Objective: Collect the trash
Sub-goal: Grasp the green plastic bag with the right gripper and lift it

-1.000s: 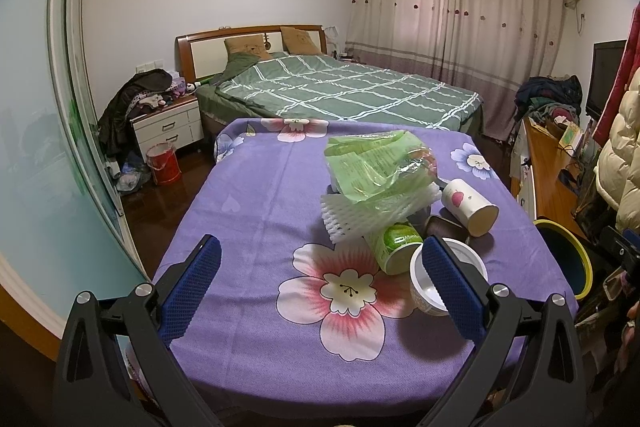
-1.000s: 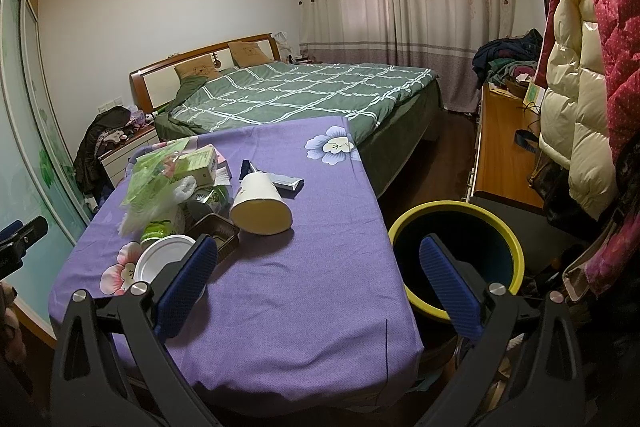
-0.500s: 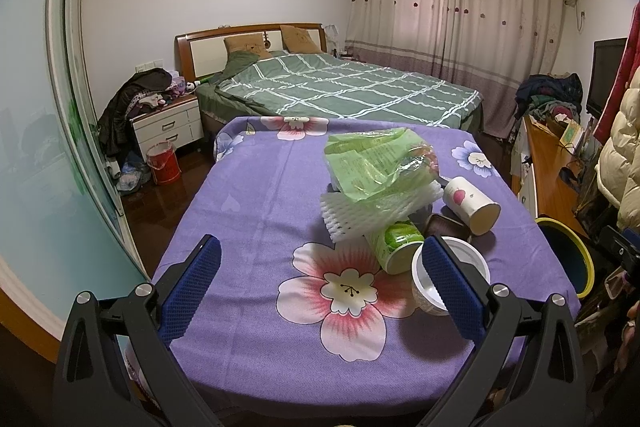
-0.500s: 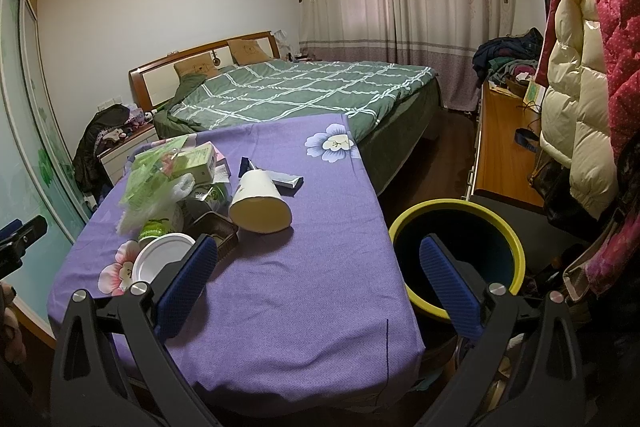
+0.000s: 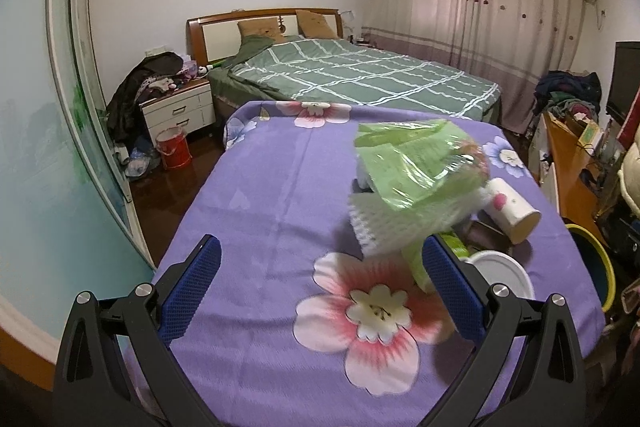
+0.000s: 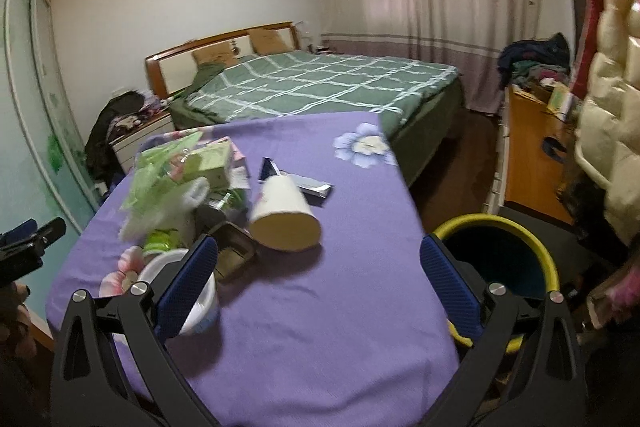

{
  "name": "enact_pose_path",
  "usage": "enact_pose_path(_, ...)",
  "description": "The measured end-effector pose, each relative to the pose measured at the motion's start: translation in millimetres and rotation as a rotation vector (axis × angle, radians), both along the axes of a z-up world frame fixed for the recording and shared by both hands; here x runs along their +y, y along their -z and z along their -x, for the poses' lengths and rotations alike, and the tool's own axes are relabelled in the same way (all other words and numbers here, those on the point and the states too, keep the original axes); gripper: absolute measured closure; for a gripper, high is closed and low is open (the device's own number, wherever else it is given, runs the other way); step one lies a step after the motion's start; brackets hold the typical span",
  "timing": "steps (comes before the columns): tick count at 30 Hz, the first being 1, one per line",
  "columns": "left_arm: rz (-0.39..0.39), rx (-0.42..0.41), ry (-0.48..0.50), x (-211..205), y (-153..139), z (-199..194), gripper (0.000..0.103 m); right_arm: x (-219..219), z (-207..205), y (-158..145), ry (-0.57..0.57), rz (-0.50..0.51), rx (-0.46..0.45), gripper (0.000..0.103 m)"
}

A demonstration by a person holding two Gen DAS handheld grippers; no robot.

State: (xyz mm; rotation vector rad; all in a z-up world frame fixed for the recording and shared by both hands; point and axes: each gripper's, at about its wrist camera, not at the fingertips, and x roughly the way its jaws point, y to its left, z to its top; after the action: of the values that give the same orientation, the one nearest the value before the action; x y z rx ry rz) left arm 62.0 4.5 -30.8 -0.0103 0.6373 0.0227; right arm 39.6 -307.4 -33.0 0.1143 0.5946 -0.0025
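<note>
The left gripper (image 5: 320,291) hangs over the purple flowered surface (image 5: 272,195) with its blue pads spread wide and nothing between them. The right gripper (image 6: 318,287) is likewise wide apart and empty, above the near right part of the surface (image 6: 312,311). The trash sits in a heap at about 1 o'clock from the left gripper: a green bag (image 5: 416,159) on top of white foam netting (image 5: 400,223), a green can (image 5: 420,263) just behind the right pad, a white bowl (image 5: 500,275) at 3 o'clock touching that pad's outer side, and a paper cup (image 5: 510,209) lying on its side beyond it. In the right wrist view the same heap lies at 10 to 11 o'clock: bag (image 6: 160,171), green box (image 6: 212,163), bowl (image 6: 192,295) partly behind the left pad, a dark tray (image 6: 234,251) beside it, and the cup (image 6: 284,215) on its side at 12 o'clock with its mouth toward the camera. A foil packet (image 6: 308,187) lies just behind the cup. The yellow-rimmed bin (image 6: 500,255) stands on the floor off the surface's right edge, at 2 o'clock, partly behind the right pad. A green checked bed (image 6: 316,87) lies beyond.
</note>
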Motion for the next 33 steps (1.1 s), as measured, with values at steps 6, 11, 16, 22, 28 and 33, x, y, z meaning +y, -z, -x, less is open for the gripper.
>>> enact_pose_path(6,-0.022,0.002,-0.023,5.6,2.2,-34.9,0.004,30.5,-52.8,-4.9,-0.088,0.0,0.012,0.008)
enact_pose_path(11,-0.018,0.01,-0.033,11.4,3.0,-60.9,0.004,61.7,-98.5,-6.3,-0.174,-0.02,0.055,0.025)
enact_pose_path(16,-0.034,0.018,-0.044,15.6,7.1,-76.9,0.004,90.1,-131.1,-4.4,-0.219,-0.018,0.089,0.028)
enact_pose_path(22,-0.032,0.03,-0.048,24.6,11.2,-85.8,0.004,110.0,-156.0,3.1,-0.248,-0.033,0.146,0.029)
enact_pose_path(28,-0.022,0.033,-0.042,30.5,14.6,-89.8,0.004,118.1,-165.2,8.7,-0.269,-0.051,0.19,0.052)
enact_pose_path(33,-0.015,0.033,-0.033,31.9,15.7,-86.6,0.004,116.7,-163.0,9.8,-0.277,-0.074,0.193,0.099)
